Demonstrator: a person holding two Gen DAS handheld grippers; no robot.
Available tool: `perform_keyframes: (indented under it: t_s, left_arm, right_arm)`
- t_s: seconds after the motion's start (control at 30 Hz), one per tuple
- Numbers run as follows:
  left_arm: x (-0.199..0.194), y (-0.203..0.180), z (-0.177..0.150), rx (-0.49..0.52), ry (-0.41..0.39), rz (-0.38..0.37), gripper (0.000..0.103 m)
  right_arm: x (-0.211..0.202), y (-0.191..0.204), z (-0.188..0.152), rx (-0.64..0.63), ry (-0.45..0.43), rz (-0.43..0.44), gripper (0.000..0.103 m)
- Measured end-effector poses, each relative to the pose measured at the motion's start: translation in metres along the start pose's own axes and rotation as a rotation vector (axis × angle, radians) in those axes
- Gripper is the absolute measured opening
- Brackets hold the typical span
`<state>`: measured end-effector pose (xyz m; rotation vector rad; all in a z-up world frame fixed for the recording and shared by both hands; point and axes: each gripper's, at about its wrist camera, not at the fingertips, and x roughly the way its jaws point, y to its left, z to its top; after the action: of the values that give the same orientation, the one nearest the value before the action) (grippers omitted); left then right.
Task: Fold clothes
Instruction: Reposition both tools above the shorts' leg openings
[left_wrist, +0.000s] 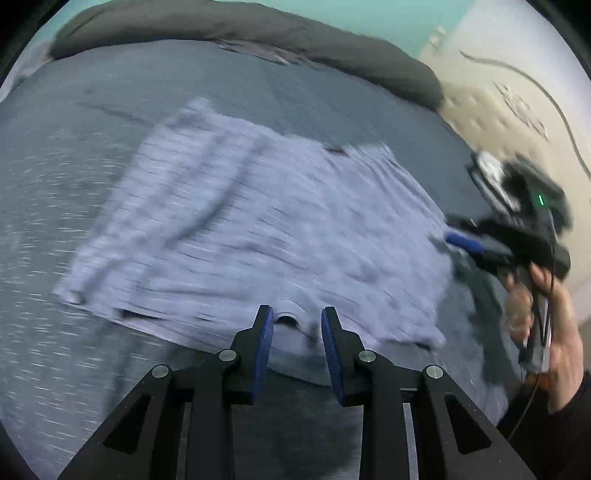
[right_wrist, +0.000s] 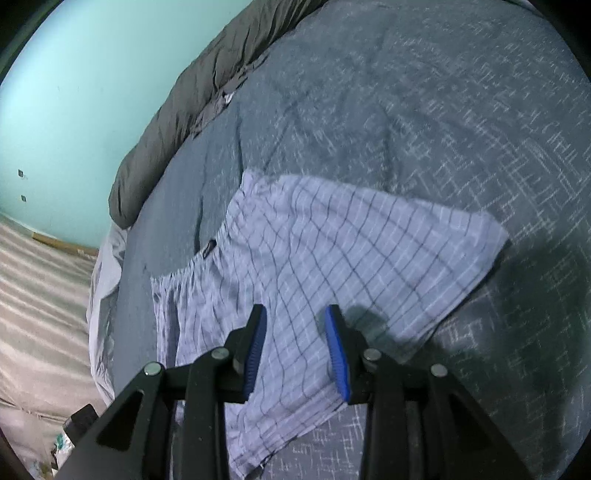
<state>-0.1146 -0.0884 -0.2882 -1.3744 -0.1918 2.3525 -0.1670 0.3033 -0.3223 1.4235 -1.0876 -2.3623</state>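
Checked shorts (right_wrist: 332, 258) on bedspread (right_wrist: 443, 110), label (right_wrist: 210, 245) unreadable

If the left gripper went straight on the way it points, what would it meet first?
Most likely the near edge of the checked shorts; the open left gripper points right at it, though blur leaves depth uncertain.

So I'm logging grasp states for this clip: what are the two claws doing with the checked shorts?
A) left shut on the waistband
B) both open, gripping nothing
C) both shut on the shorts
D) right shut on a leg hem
B: the left claw and right claw both gape open above the checked shorts, no cloth between their pads.
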Motion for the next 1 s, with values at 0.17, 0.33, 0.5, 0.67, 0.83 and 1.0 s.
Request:
perform_keyframes:
  t_s: [0.17,0.33,0.5,0.67,0.83,1.0]
  left_arm:
    - [0.012,-0.035,-0.011,0.076,0.066,-0.056,0.030]
    - [0.011,-0.048,-0.020,0.116,0.087,-0.054,0.040]
    - [0.018,-0.049,-0.024,0.140,0.112,-0.048,0.034]
    - [0.016,-0.056,-0.033,0.187,0.116,-0.060,0.003]
    - [0.007,-0.070,-0.045,0.222,0.130,-0.079,0.003]
    - [0.013,-0.069,-0.059,0.218,0.176,-0.065,0.003]
  right_arm:
    - [0.005,0.011,-0.012,-0.063,0.074,0.025,0.033]
    - [0.010,0.011,-0.015,-0.069,0.104,0.034,0.033]
    - [0.006,0.004,-0.012,-0.048,0.091,0.031,0.033]
    - [0.003,0.003,-0.012,-0.036,0.087,0.040,0.033]
    - [0.004,0.005,-0.013,-0.034,0.092,0.049,0.033]
    - [0.003,0.004,-0.010,-0.030,0.091,0.054,0.033]
